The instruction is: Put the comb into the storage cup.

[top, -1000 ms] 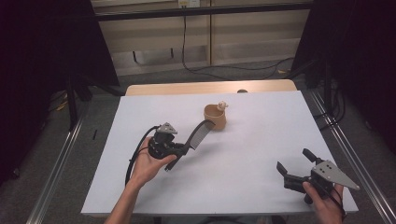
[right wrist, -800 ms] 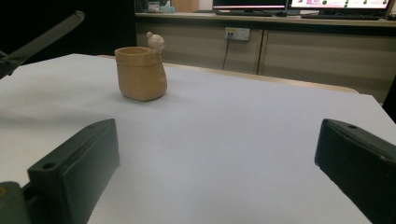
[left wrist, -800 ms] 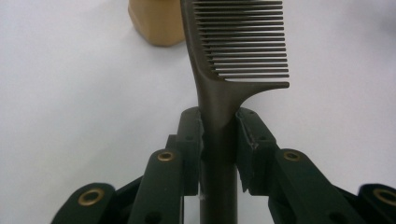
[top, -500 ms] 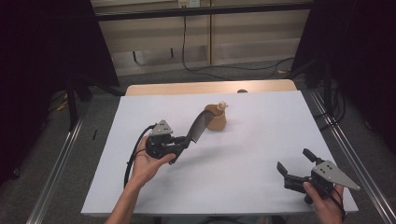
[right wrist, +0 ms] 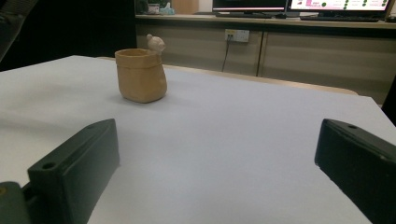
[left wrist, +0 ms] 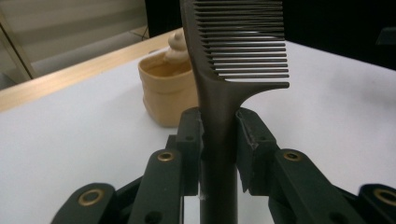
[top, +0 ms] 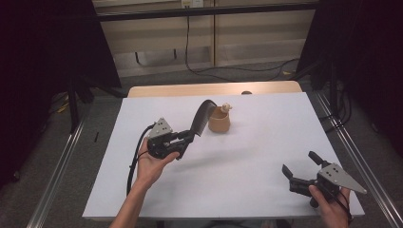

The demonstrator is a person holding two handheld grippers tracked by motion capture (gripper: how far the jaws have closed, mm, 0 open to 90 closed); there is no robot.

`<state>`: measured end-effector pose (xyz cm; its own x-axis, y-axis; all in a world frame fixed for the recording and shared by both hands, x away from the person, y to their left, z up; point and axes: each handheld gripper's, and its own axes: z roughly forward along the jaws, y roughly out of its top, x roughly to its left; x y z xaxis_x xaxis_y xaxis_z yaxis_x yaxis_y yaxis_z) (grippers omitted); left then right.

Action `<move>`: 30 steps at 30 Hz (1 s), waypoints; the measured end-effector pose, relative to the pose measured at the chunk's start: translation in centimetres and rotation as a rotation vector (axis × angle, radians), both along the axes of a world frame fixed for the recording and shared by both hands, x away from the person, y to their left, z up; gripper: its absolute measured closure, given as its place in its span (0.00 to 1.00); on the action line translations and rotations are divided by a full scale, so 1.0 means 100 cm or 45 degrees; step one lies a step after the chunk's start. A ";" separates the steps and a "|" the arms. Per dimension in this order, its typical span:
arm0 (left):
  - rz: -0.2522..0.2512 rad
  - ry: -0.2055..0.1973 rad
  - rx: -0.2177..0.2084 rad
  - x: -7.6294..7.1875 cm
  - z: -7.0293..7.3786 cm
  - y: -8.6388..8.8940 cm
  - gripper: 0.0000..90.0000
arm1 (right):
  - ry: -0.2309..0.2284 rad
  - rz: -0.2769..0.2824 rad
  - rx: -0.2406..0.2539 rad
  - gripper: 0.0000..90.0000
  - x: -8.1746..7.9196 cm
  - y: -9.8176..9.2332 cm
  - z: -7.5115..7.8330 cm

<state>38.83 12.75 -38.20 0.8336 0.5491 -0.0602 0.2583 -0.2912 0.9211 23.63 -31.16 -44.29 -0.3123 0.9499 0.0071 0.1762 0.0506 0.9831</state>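
The white desk [top: 247,161] is lit in a dark room; my left gripper [left wrist: 218,126] clamps the comb [left wrist: 219,70] by its handle, teeth up, beside the tan pot [top: 219,121]; I should tip it down squarely over the mouth; my right gripper [top: 304,172] waits released.

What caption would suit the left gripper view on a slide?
Left claw shut on the handle of a dark plastic comb, teeth up, with a tan ceramic pot behind on the white table.
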 end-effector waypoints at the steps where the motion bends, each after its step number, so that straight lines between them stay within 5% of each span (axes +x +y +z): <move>1: 0.003 -0.007 -0.011 0.000 0.001 0.000 0.81 | 0.001 0.000 0.000 0.00 0.000 0.000 0.000; 18: 0.032 -0.083 -0.082 0.005 0.021 -0.019 0.81 | 0.002 0.000 0.006 0.00 0.000 0.000 0.000; 30: 0.044 -0.089 -0.140 0.008 0.031 -0.036 0.81 | 0.001 0.000 0.002 0.00 0.000 0.000 0.000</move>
<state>39.64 9.18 -35.10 0.8188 0.5705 -0.0643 0.2007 -0.1794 0.9631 23.67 -31.14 -44.29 -0.3125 0.9499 0.0092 0.1771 0.0488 0.9830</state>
